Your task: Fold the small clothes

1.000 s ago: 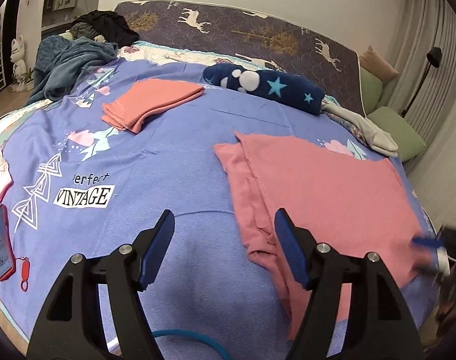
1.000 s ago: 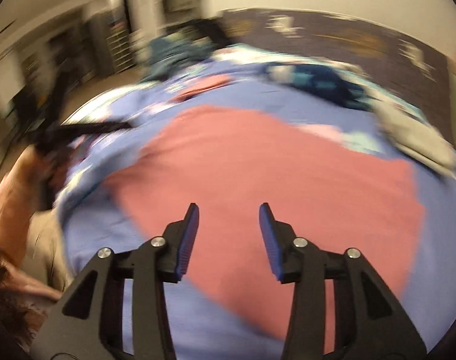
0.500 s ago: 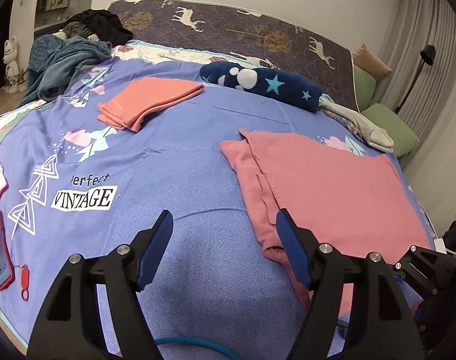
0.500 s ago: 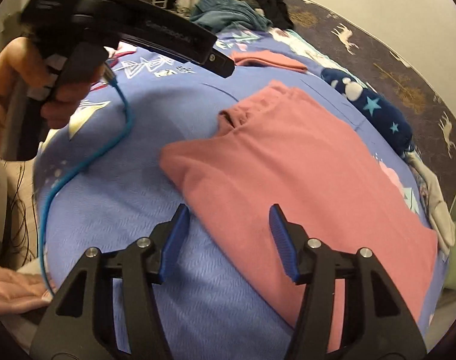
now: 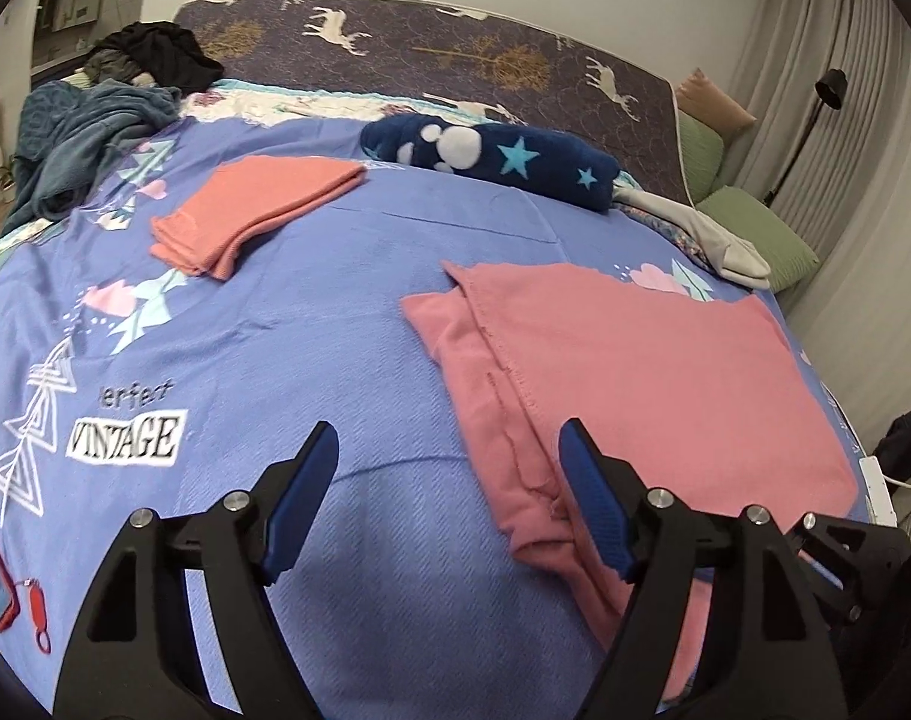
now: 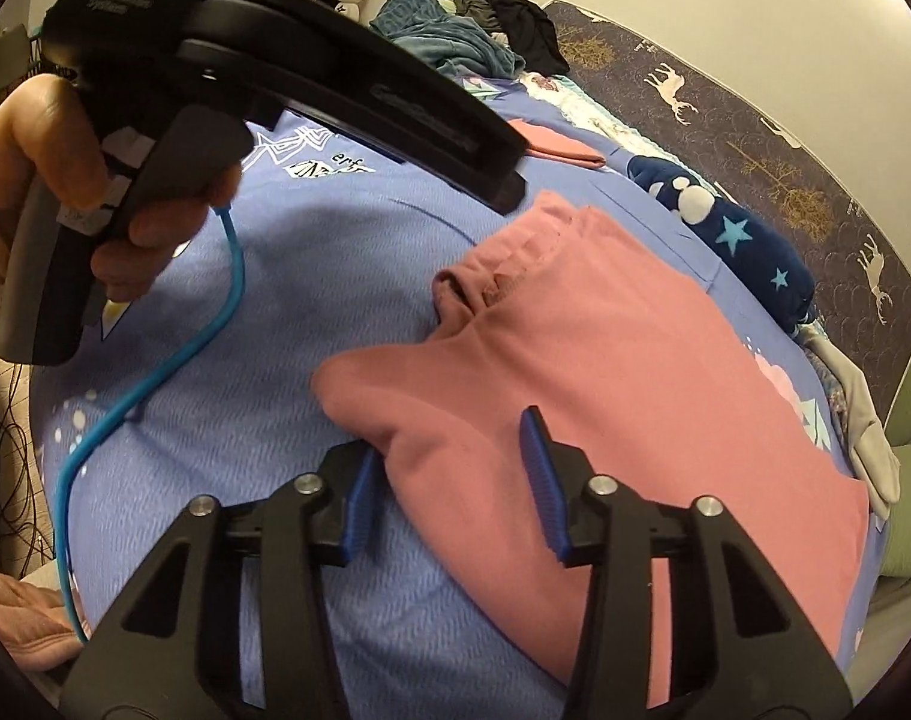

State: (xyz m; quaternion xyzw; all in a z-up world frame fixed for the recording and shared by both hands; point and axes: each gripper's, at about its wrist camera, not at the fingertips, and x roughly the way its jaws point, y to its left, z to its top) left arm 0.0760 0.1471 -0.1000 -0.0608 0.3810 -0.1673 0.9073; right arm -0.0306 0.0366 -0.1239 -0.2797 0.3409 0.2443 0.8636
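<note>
Near the bed's point(image 5: 359, 276) front edge, the pink garment's point(image 6: 605, 360) corner lay between the closing right gripper point(image 6: 449, 471); the left gripper point(image 5: 446, 483), opening wide, straddled its hem, whose near end was hidden.

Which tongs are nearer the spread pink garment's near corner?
Right. The right tongs straddle a corner of the spread pink garment, jaws closing with cloth between them. The left tongs hang open beside its left edge, mostly over the blue bedspread.
</note>
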